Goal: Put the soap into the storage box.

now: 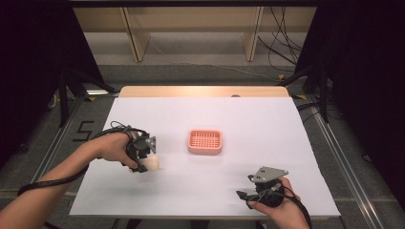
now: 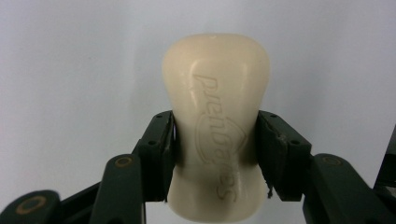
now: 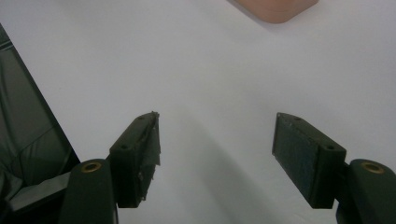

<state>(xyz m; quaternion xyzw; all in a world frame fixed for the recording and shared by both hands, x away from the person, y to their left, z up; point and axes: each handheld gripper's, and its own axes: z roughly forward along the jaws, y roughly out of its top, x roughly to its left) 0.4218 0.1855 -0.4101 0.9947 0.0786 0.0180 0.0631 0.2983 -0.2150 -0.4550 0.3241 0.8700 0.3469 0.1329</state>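
Cream-coloured waisted bar of soap with embossed lettering, clamped at its narrow middle between the two black jaws of the left gripper, one pad pressed on each flank. Rounded top end of the bar poking out well beyond the jaw tips, bottom end toward the camera. In the high view, same bar at the tip of the left gripper, over the left part of the white paper-covered table; whether touching the sheet or just above it cannot be told.

Pink slotted plastic soap dish near the middle of the table, to the right of the bar and apart from it, nothing inside.

Right gripper spread wide, nothing between its pads, white sheet beneath. Held low at the near right of the table, well apart from the dish, a corner of which peeks in at the top edge of the right gripper view.
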